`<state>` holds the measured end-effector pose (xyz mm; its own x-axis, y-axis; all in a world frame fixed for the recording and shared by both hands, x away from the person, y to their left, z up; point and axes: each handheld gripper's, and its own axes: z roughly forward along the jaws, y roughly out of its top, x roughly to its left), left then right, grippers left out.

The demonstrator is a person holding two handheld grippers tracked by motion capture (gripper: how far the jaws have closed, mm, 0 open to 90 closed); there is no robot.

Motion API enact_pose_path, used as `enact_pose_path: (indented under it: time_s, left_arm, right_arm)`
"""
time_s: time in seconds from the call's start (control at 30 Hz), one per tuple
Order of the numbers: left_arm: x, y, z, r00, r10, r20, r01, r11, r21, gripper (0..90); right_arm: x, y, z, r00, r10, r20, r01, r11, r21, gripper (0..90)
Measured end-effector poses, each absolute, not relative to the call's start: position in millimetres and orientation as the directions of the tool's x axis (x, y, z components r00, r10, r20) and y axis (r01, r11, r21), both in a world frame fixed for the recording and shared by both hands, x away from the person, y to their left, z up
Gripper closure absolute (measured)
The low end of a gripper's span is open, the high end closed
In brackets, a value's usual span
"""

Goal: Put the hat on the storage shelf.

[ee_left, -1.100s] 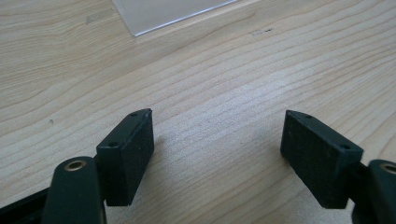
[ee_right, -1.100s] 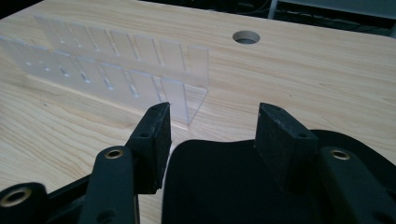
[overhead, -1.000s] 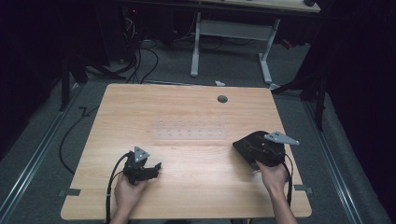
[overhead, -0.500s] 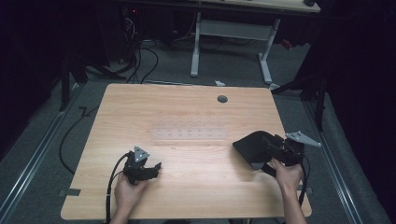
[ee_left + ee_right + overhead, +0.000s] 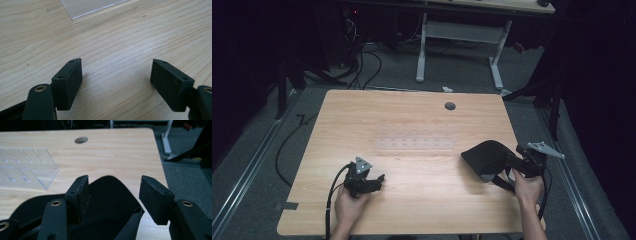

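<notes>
My left hand-held gripper (image 5: 373,181) rests low on the near left part of the desk (image 5: 412,120), my left hand (image 5: 347,205) wrapped around its body and its cable trailing back toward me. In the left gripper view its jaws stand wide apart over bare wood, released, nothing between them; the corner of a clear plastic rack (image 5: 87,6) lies ahead of them.

My right hand-held gripper (image 5: 512,162) sits at the desk's near right edge, my right hand (image 5: 527,187) under it, the grey three-cornered plate sticking out past the desk edge. It points toward a black fabric pouch (image 5: 484,157) lying on the desk's right side, touching or just beside the gripper's front. In the right gripper view the jaws are also spread, released, and the pouch (image 5: 107,202) lies beneath and between them, its dark curved top rising into the gap; I cannot tell whether either pad touches it.

The clear rack (image 5: 414,142) lies flat at mid-desk, well apart from both grippers. A round cable hole (image 5: 450,106) sits near the far edge.
</notes>
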<state>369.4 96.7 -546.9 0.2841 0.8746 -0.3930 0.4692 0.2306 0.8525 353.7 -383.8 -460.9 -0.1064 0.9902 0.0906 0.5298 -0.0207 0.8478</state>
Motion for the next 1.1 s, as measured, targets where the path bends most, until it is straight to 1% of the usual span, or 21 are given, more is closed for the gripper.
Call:
enact_pose_path:
  time_s: [0.03, 0.13, 0.3, 0.53, 0.6, 0.73, 0.83, 0.87, 0.93, 1.0, 1.03, 1.07, 1.1]
  left_arm:
    - [369.4, 96.7, -547.0, 0.284, 0.875, -0.393, 0.469, 0.23, 0.853, 26.0]
    - [369.1, 96.7, -546.9, 0.283, 0.874, -0.394, 0.469, 0.232, 0.852, 26.0]
    - [369.2, 96.7, -547.0, 0.284, 0.874, -0.394, 0.469, 0.232, 0.852, 25.9]
    - [369.3, 96.8, -547.0, 0.283, 0.875, -0.394, 0.469, 0.232, 0.852, 25.9]
    - [369.3, 96.8, -547.0, 0.284, 0.875, -0.393, 0.469, 0.231, 0.852, 25.9]
    - [369.3, 96.8, -547.0, 0.284, 0.874, -0.394, 0.469, 0.232, 0.852, 25.8]
    - [369.3, 96.8, -547.0, 0.284, 0.875, -0.393, 0.468, 0.231, 0.853, 25.9]
    - [369.3, 96.9, -547.0, 0.284, 0.875, -0.392, 0.468, 0.23, 0.853, 25.9]
    - [369.3, 96.9, -547.0, 0.284, 0.875, -0.392, 0.468, 0.231, 0.853, 25.9]
    - [369.4, 96.9, -547.0, 0.284, 0.875, -0.392, 0.468, 0.231, 0.853, 25.9]
    - [369.4, 96.9, -547.0, 0.284, 0.875, -0.392, 0.468, 0.23, 0.853, 25.9]
    - [369.4, 96.9, -547.0, 0.284, 0.875, -0.392, 0.468, 0.231, 0.853, 25.8]
    - [369.4, 96.9, -547.0, 0.284, 0.875, -0.392, 0.468, 0.23, 0.853, 25.9]
  right_arm:
    - [357.3, -385.4, -466.1, -0.103, 0.99, 0.093, 0.549, -0.022, 0.836, 40.8]
    - [360.1, -387.9, -470.8, -0.097, 0.99, 0.103, 0.559, -0.031, 0.828, 40.5]
    - [366.7, -395.2, -482.3, -0.086, 0.98, 0.181, 0.579, -0.099, 0.809, 39.4]
    - [372.8, -396.9, -495.3, -0.083, 0.979, 0.188, 0.626, -0.096, 0.774, 39.0]
    - [373.3, -397.0, -498.5, -0.081, 0.974, 0.214, 0.63, -0.116, 0.768, 38.8]
    - [376.2, -390.8, -505.4, -0.102, 0.977, 0.188, 0.651, -0.078, 0.755, 37.9]
    - [376.5, -388.9, -509.4, -0.108, 0.976, 0.19, 0.66, -0.073, 0.748, 38.2]
    - [376.7, -387.9, -513.7, -0.125, 0.97, 0.207, 0.675, -0.07, 0.735, 40.0]
    - [375.6, -387.0, -515.4, -0.15, 0.969, 0.195, 0.676, -0.044, 0.736, 42.2]
    - [374.0, -388.0, -515.7, -0.164, 0.962, 0.217, 0.676, -0.05, 0.735, 47.8]
    - [374.0, -388.0, -515.7, -0.164, 0.962, 0.217, 0.676, -0.05, 0.735, 47.8]
    - [372.0, -389.7, -516.3, -0.178, 0.958, 0.226, 0.671, -0.05, 0.74, 52.5]
    - [370.9, -390.5, -516.8, -0.189, 0.955, 0.228, 0.668, -0.045, 0.742, 55.1]
